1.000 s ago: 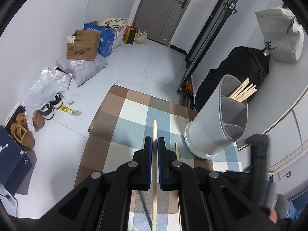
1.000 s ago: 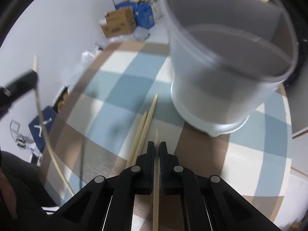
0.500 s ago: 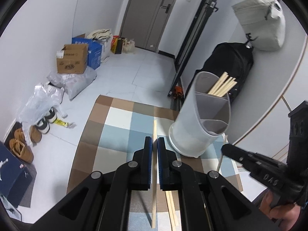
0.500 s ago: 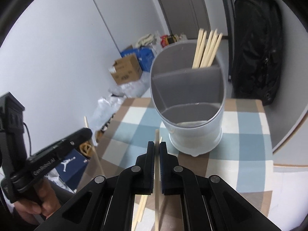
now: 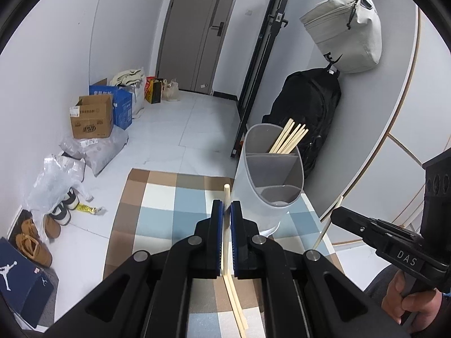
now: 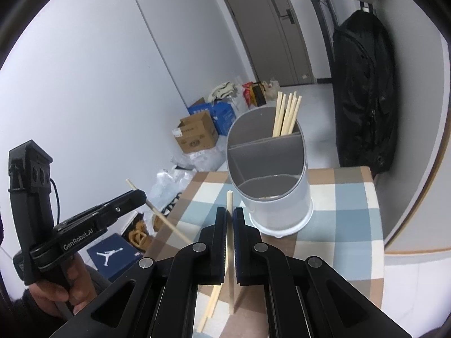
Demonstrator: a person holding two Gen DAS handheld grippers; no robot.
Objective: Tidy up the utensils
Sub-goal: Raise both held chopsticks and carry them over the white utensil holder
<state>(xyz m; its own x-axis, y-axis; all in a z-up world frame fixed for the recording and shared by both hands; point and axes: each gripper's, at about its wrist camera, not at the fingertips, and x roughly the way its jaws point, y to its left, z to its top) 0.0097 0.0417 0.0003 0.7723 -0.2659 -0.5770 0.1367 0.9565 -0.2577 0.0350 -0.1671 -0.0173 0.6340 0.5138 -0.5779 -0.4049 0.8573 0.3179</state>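
Note:
A grey divided utensil holder [image 5: 253,169] stands on the checked tablecloth [image 5: 169,211], with several wooden chopsticks [image 5: 287,139] upright in its far compartment. My left gripper [image 5: 226,207] is shut on one chopstick [image 5: 226,191], held above the cloth just left of the holder. My right gripper [image 6: 230,212] is shut on another chopstick [image 6: 229,197], pointing at the holder [image 6: 279,205] from the front. Each gripper shows in the other's view: the right gripper [image 5: 335,215] at the right, the left gripper [image 6: 142,195] at the left. Two loose chopsticks [image 5: 235,307] lie on the cloth below.
A black backpack [image 5: 307,112] and a grey bag [image 5: 346,31] hang on the wall behind the holder. Cardboard boxes [image 5: 91,118], plastic bags and shoes [image 5: 33,242] sit on the floor to the left. A hand [image 5: 408,301] grips the right handle.
Both grippers have lifted off the table, each with its chopstick, and drawn back from the holder. The right gripper rose more and has come into the left wrist view.

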